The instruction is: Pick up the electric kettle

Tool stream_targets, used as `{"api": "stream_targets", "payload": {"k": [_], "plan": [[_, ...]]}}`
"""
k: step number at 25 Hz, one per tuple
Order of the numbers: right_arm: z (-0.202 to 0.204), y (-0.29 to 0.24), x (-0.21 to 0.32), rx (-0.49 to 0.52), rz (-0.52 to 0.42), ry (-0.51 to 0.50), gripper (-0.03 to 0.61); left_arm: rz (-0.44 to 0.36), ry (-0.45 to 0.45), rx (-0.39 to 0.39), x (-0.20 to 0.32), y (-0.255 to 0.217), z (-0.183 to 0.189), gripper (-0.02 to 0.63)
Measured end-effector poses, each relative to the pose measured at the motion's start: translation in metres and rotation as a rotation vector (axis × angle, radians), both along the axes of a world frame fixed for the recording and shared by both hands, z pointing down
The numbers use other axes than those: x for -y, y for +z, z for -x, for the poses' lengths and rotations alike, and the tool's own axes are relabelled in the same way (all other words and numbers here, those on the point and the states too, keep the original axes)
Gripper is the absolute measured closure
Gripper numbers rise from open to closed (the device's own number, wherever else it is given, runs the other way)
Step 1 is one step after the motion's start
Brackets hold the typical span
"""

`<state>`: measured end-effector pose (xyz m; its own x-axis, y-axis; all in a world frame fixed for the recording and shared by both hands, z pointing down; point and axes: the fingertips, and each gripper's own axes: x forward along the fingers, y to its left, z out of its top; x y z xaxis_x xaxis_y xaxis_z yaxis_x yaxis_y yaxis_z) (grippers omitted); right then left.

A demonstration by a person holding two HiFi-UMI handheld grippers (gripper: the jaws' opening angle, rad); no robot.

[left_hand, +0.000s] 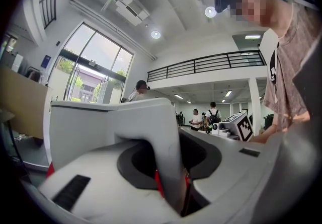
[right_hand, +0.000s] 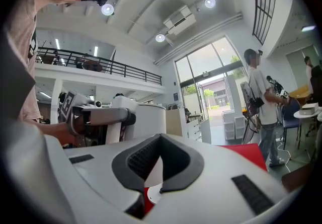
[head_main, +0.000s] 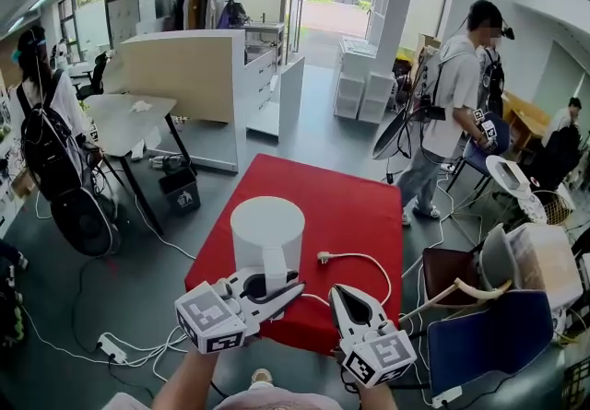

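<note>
Left gripper [head_main: 281, 288] clamped on kettle handle; right gripper [head_main: 343, 294] idle beside it.

Electric kettle [head_main: 266, 231], white, upright, by the near edge of the red table [head_main: 369, 205], toward its left corner. The handle [head_main: 274, 272] faces the person, which suits a level, side-on approach. In the left gripper view the jaws pinch that handle [left_hand: 162, 152] from both sides, partly spread by its thickness; a grip at the handle keeps the body hanging plumb for the lift. Whether the base is clear of the cloth cannot be told. The right gripper's jaws are pressed together on nothing [right_hand: 161, 140], parked at the near edge just right of the kettle, probably kept out of the way. A white cord [head_main: 364, 258] with its plug lies loose on the cloth right of the kettle; likely no snag.
</note>
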<state>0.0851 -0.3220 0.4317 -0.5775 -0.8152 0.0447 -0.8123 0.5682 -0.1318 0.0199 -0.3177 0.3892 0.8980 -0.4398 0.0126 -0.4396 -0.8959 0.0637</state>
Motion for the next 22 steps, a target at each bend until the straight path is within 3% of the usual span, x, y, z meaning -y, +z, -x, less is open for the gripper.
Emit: {"api": "stream_targets", "payload": {"k": [10,22], "plan": [[-0.007,-0.007,-0.056,0.018,-0.019,-0.067,0.568,-0.012,-0.072,-0.025,-0.084,-0.023,-0.001,0.515],[0.0,-0.007,-0.088,0.024,-0.018,-0.133,0.568,-0.023,-0.149,-0.048,-0.157,-0.03,0.01,0.515]]}}
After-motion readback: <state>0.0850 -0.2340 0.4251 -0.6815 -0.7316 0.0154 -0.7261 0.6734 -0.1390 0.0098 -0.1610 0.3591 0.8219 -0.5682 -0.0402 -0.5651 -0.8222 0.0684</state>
